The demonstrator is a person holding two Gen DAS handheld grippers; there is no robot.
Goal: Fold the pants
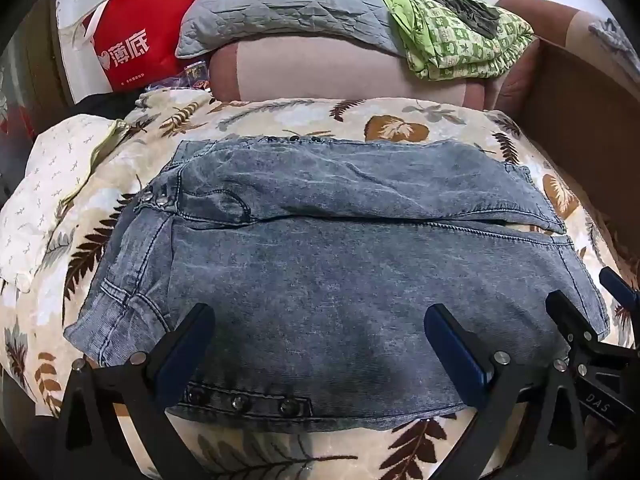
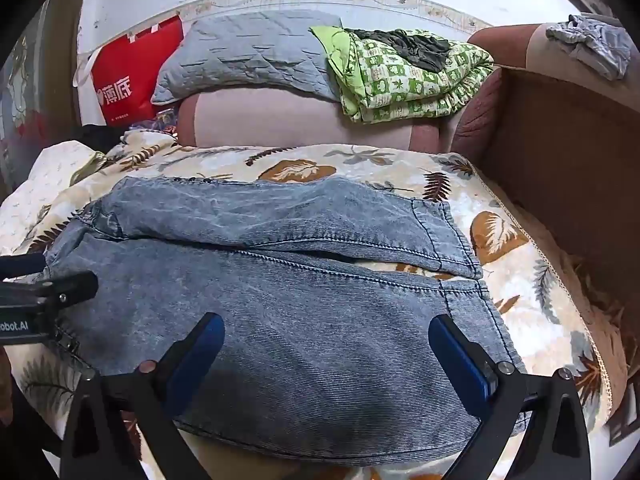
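Faded blue denim pants [image 1: 320, 272] lie flat on a leaf-print blanket [image 1: 280, 116], waistband to the left, both legs running right side by side. My left gripper [image 1: 320, 320] hovers open over the near leg by the buttoned waistband, with no cloth pinched between its pads. In the right wrist view the same pants [image 2: 280, 300] spread below my right gripper [image 2: 326, 340], which stands open above the near leg close to its hem. The right gripper's fingers [image 1: 568, 316] show at the right edge of the left wrist view.
A pink sofa back [image 1: 340, 68] carries a grey quilted pillow [image 1: 280, 4] and a green patterned quilt [image 1: 460, 40]. A red bag [image 1: 140, 40] stands at the far left. A brown armrest [image 2: 560, 152] walls the right side. A white cloth [image 1: 48, 184] lies left.
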